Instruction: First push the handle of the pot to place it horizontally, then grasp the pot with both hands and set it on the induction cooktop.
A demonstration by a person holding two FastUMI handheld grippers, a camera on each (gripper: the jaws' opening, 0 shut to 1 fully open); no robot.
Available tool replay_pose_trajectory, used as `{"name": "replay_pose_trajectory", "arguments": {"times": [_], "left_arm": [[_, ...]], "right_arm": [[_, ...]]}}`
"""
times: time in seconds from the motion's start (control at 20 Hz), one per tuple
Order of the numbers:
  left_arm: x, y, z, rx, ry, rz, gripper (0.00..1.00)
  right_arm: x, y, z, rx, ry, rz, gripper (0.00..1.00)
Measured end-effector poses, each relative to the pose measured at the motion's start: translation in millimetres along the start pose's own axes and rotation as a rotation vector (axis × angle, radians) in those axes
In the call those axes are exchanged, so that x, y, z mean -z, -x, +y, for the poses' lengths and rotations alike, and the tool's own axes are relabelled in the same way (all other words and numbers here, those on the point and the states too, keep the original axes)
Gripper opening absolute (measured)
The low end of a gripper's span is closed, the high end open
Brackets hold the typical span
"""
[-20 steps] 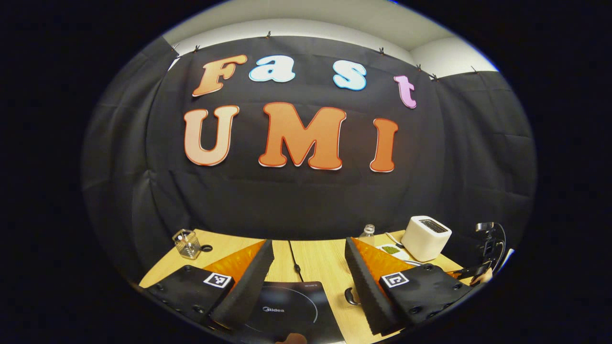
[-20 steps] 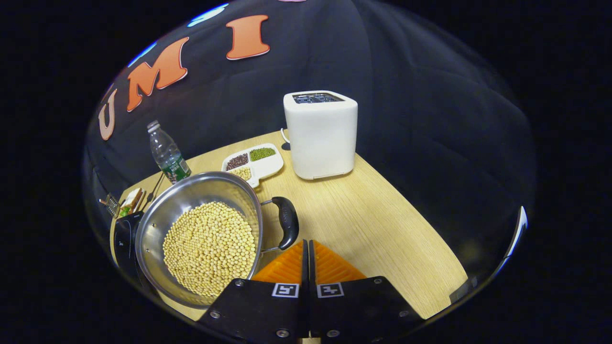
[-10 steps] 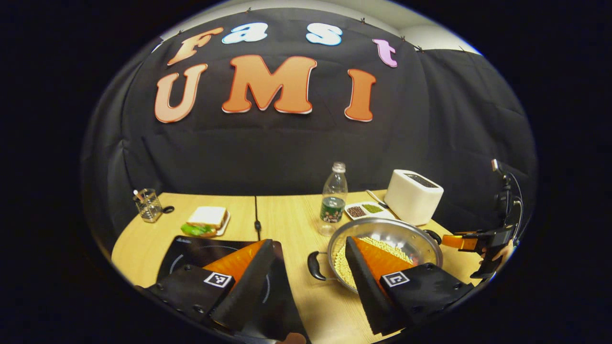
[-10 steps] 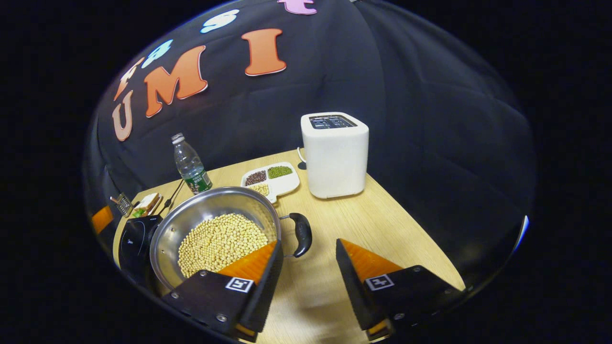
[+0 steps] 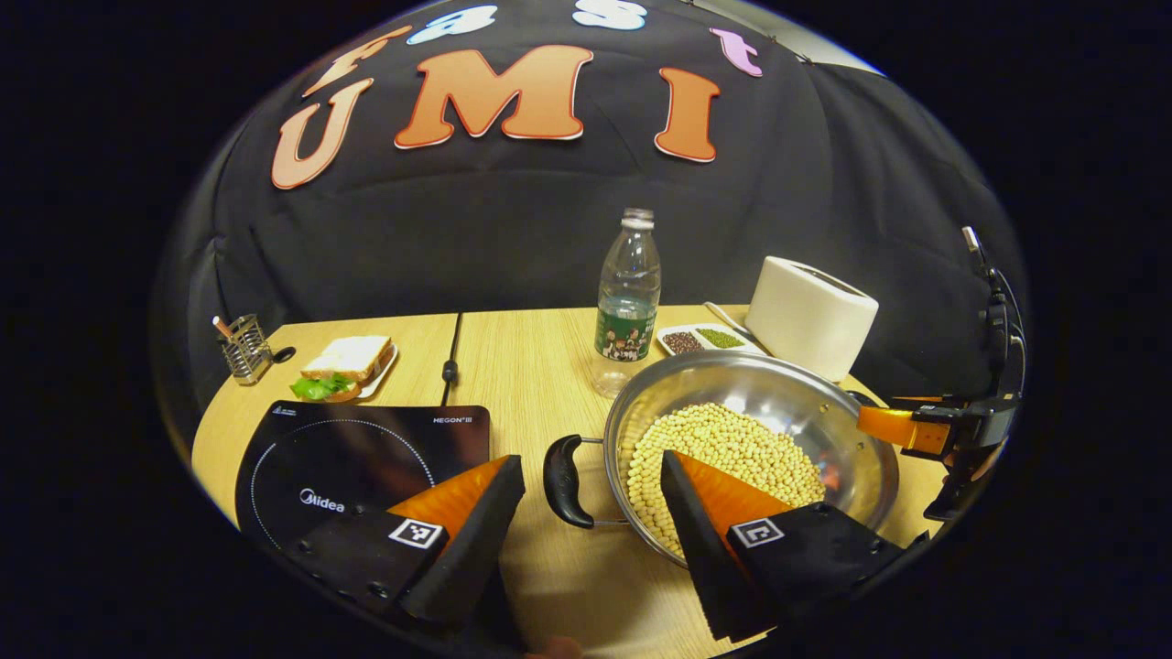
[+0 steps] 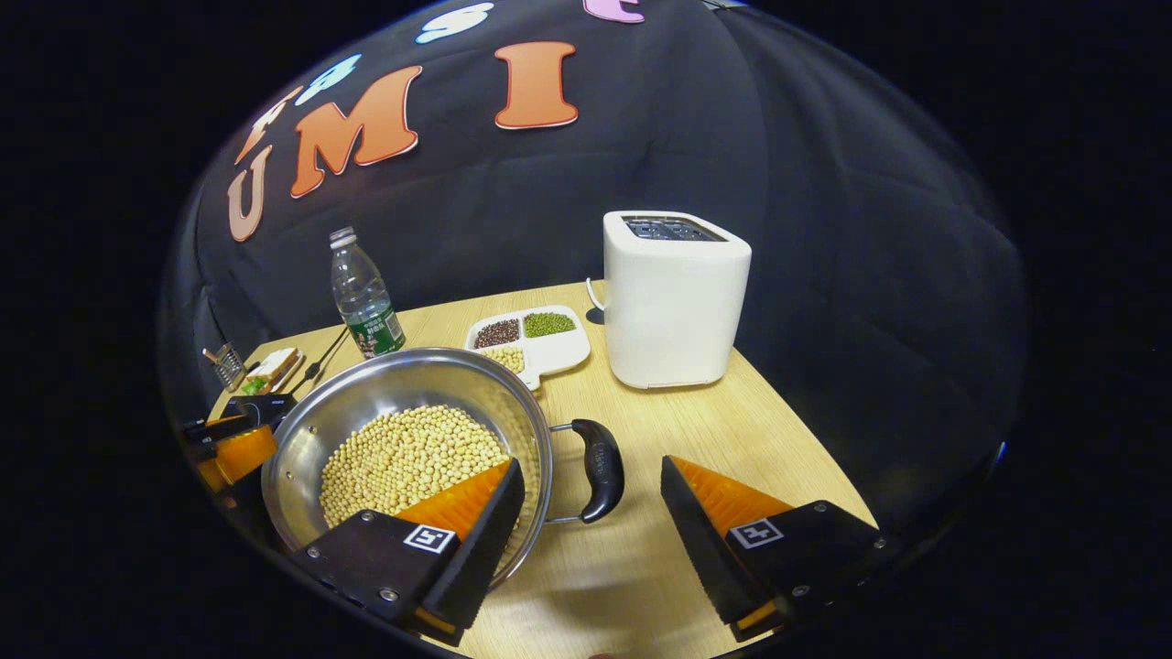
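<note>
I started with the pale wooden table (image 6: 732,439) and worked down. On it sat the wide stainless-steel pot (image 5: 778,384), holding a bed of yellow soybeans (image 5: 723,448), just beside the flat black induction cooktop (image 5: 366,448) and not yet on it.

What had changed: a second before, my left camera was tipped up at the wall and saw none of the pot; it had since pitched down and closed in. My right gripper (image 6: 591,513) had been closed fingertip to fingertip just beside the pot's right black loop handle (image 6: 600,467); half a second before it had spread, and it had now squared up to that handle. I judged the pushing step finished and the two-handed grasp begun.

My left gripper (image 5: 591,513) stood wide, holding nothing, with the left black loop handle (image 5: 560,480) lying in the gap ahead of its fingertips. Its right finger seemed to hang over the pot's rim and beans, though I couldn't tell whether it touched. The right gripper was equally wide and empty, its left finger over the rim, the right handle between the two fingers but not yet pinched.

In the left gripper view the right gripper sat low beside the pot's far side.
</note>
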State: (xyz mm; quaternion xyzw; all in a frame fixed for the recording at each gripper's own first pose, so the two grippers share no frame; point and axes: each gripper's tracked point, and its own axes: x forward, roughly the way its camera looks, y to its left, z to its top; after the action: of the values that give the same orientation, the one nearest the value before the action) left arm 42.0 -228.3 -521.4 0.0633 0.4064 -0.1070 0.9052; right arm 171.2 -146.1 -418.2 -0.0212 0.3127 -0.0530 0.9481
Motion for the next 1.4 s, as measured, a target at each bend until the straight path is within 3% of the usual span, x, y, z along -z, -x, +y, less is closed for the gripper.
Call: {"name": "replay_pose_trajectory", "arguments": {"times": [0.3, 0.55, 0.65, 0.7, 0.8, 0.9, 1.1, 1.15, 1.4], "left_arm": [[10, -32, -3, 0.007, -0.062, 0.061, 0.99], [16, -54, -3, 0.012, -0.040, 0.115, 0.96], [15, -59, -2, 0.008, -0.051, 0.123, 0.98], [15, -59, 4, -0.006, -0.055, 0.129, 0.96], [18, -65, 11, -0.012, -0.032, 0.151, 0.80], [19, -62, 9, -0.013, -0.027, 0.167, 0.68], [21, -56, 7, -0.012, -0.010, 0.186, 0.64], [25, -51, 7, -0.007, -0.004, 0.199, 0.67], [9, -21, 16, -0.004, 0.005, 0.168, 0.64]], "right_arm": [[12, -21, 1, 0.005, -0.007, 0.067, 0.93], [20, -34, 11, -0.027, -0.015, 0.135, 0.92], [20, -39, 13, -0.036, -0.030, 0.145, 0.86], [22, -41, 14, -0.042, -0.038, 0.158, 0.78], [22, -40, 15, -0.051, -0.064, 0.174, 0.65], [25, -40, 16, -0.059, -0.081, 0.188, 0.62], [31, -31, 17, -0.052, -0.171, 0.200, 0.48], [32, -26, 18, -0.049, -0.165, 0.201, 0.47], [14, 7, 28, -0.050, -0.157, 0.162, 0.47]]}}
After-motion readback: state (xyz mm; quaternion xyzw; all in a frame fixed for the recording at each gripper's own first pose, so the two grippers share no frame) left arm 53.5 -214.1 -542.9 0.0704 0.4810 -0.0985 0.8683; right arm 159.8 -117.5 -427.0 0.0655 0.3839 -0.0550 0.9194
